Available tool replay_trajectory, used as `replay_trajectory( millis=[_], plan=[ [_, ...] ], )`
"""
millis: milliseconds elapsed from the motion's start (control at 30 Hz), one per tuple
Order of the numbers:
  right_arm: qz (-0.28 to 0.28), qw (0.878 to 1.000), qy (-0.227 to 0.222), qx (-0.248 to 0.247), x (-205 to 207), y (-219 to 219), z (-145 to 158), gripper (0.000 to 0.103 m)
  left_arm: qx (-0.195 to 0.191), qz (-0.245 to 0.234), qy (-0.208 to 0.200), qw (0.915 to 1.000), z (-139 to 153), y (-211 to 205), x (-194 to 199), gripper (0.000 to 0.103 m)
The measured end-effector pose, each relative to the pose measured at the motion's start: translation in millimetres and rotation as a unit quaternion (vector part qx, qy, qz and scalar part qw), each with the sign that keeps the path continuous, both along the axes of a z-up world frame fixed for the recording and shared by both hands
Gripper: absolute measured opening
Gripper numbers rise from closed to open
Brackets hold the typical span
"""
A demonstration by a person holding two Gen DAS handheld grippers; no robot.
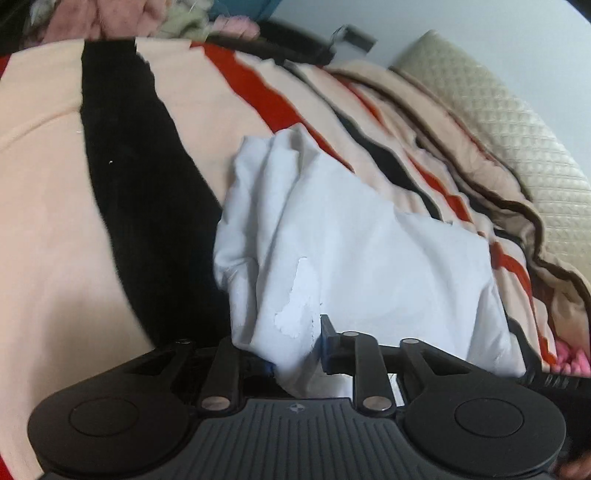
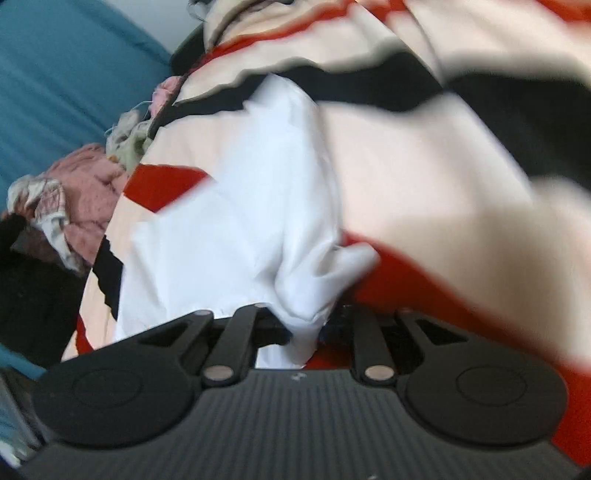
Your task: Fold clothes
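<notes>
A white garment [image 1: 354, 243] lies crumpled on a striped blanket [image 1: 44, 206] of peach, black and red. In the left wrist view my left gripper [image 1: 295, 354] sits at the garment's near edge. A bunch of white cloth fills the gap between its jaws, hides the left finger and lies against the right finger [image 1: 327, 341]. The right wrist view shows the same white garment [image 2: 229, 206], blurred. My right gripper [image 2: 308, 332] is shut on a gathered fold of it that runs down between the jaws.
A pile of pink and pale clothes [image 1: 122, 18] lies at the blanket's far end, also seen as a clothes pile [image 2: 85, 192] beside a teal surface [image 2: 55, 92]. A beige quilted cover [image 1: 517, 122] and a tan blanket edge [image 1: 491, 177] run along the right.
</notes>
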State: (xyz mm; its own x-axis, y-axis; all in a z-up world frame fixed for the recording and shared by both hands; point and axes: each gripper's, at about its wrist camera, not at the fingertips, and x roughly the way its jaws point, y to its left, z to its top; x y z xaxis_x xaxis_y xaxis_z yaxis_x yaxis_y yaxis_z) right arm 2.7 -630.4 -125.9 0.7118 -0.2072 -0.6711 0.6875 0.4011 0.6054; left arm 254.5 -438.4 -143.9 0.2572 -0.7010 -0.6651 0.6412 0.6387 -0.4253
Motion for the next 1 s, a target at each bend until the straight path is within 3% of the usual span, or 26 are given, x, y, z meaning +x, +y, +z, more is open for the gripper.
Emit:
replay_trajectory(
  millis=[67,133,167,200,233,267,367,500,733,867,1000],
  plan=[
    [0.005,1.000,-0.004,-0.019,-4,8,-1,0.018,-0.003,-0.002,-0.020,0.9998,1,8,-6,0.029],
    [0.008,1.000,0.014,-0.007,-6,10,10,0.024,0.005,-0.002,-0.029,0.9996,17,13,-13,0.029],
    [0.008,1.000,0.019,0.001,-8,12,15,0.035,0.009,-0.004,-0.035,0.9993,27,17,-17,0.034],
    [0.008,1.000,0.021,0.004,-11,16,22,0.058,0.012,-0.005,-0.041,0.9991,37,22,-22,0.039],
    [0.009,1.000,0.020,-0.005,-15,22,33,0.071,0.016,-0.008,-0.047,0.9988,52,30,-31,0.049],
    [0.011,1.000,0.017,-0.020,-19,29,47,0.093,0.019,-0.011,-0.054,0.9983,67,38,-41,0.059],
    [0.024,0.998,0.005,-0.066,-33,52,86,0.091,0.012,-0.022,-0.102,0.9945,118,57,-73,0.084],
    [0.044,0.989,-0.009,-0.138,-56,87,138,0.091,-0.008,-0.024,-0.148,0.9886,173,84,-113,0.101],
    [0.067,0.967,-0.028,-0.242,-108,150,204,0.091,-0.036,-0.016,-0.211,0.9767,251,142,-195,0.103],
    [0.072,0.951,-0.036,-0.297,-136,187,219,0.091,-0.043,-0.013,-0.243,0.9690,271,177,-239,0.103],
    [0.068,0.944,-0.040,-0.322,-155,216,219,0.091,-0.050,-0.008,-0.261,0.9639,272,204,-269,0.103]
  ],
)
